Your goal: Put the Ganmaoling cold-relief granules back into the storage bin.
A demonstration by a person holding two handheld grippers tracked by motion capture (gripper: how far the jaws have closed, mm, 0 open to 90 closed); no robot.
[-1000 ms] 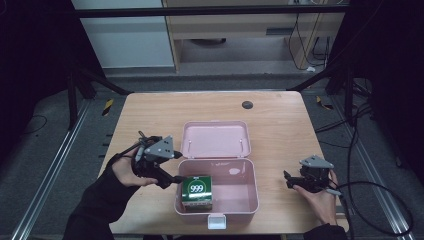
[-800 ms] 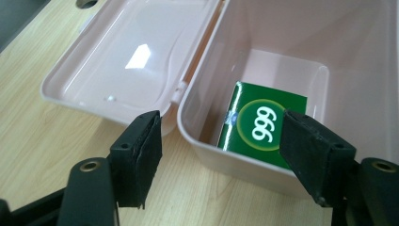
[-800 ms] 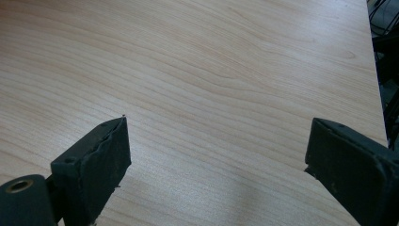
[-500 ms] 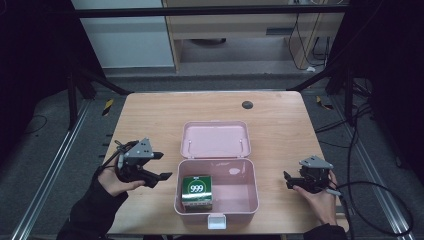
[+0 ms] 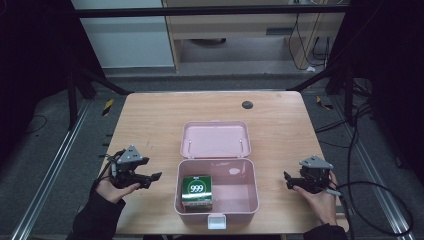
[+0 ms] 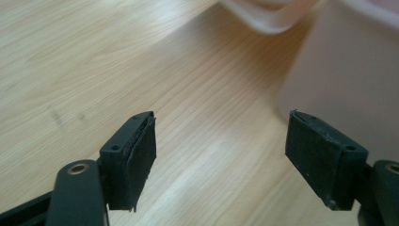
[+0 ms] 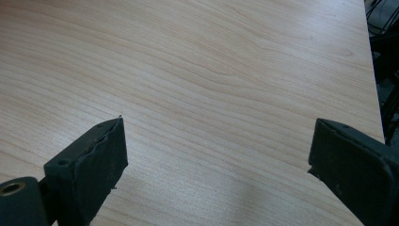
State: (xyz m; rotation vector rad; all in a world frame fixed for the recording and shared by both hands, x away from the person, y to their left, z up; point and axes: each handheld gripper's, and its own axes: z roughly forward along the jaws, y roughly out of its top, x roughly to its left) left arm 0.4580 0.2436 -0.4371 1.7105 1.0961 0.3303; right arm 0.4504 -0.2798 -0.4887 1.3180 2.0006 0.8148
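Pink box [image 5: 250, 200] w/ green 999 carton [image 5: 196, 192] lies between grippers; left gripper [image 5: 153, 177] nearer, jaws wide, empty; right gripper [image 5: 288, 181] also wide, empty.

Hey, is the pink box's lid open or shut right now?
Open. The lid lies flipped back flat behind the pink box, with the green 999 carton visible inside.

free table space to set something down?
Bare: the far strip of the table beyond the lid, except the dark disc; also both sides between the box and each gripper. Crowded: the middle, where box and lid sit.
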